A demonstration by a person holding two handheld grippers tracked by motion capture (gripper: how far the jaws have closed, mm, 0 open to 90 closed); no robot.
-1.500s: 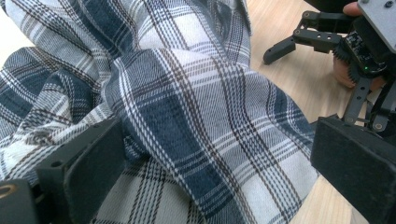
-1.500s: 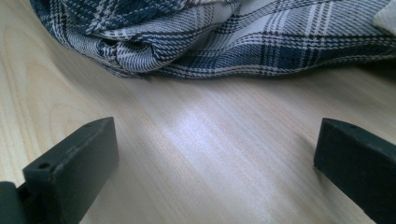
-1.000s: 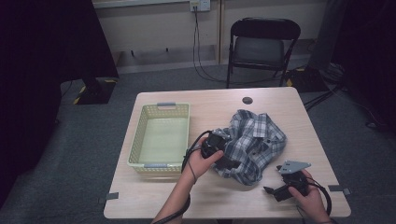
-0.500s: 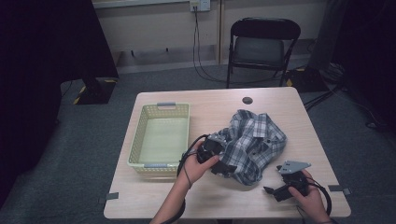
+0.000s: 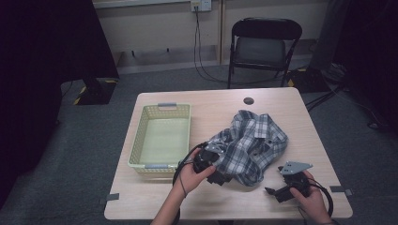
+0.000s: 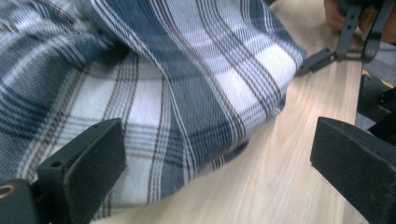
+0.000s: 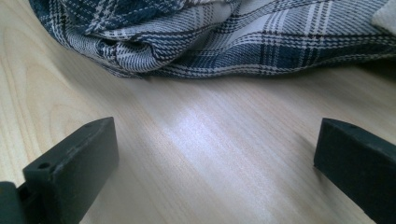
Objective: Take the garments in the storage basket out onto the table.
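Both grippers gape wide, left gripper (image 6: 215, 172) nosing the plaid shirt (image 5: 251, 145) edge, right gripper (image 7: 215, 172) over bare table (image 7: 210, 154), basket (image 5: 162, 138) nearby.

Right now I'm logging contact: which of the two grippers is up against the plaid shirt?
The left gripper, at the plaid shirt's near-left edge, open fingers straddling its hem. The right gripper sits apart on bare table, also open.

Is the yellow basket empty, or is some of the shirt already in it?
Empty. The basket shows a bare floor in the high view; the plaid shirt lies crumpled on the table beside it.
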